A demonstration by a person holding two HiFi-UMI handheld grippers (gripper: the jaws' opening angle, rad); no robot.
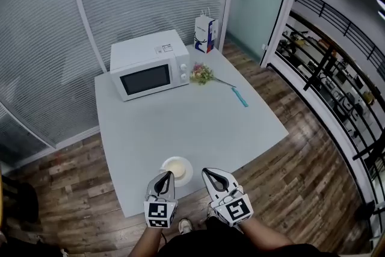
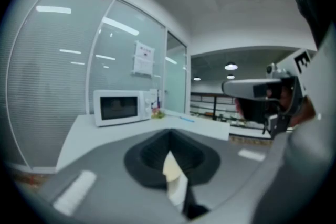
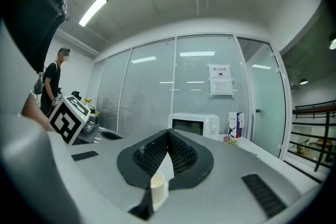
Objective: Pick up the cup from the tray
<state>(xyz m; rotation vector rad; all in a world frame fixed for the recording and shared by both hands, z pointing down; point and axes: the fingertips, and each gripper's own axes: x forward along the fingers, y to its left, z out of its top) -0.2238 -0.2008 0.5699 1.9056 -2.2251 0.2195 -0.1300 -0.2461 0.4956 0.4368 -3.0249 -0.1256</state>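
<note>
Beside a round cream cup, left gripper and right gripper hang pressed closed

We see a smooth, matt white table on a brown wood floor. The microwave door at upper middle is shiny. The bag looks like paper, the cup smooth.

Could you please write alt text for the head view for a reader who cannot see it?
A cream cup sits on a round white tray at the near edge of a pale table, just ahead of the left gripper and right gripper, both shut. A white microwave stands at the far end.
</note>
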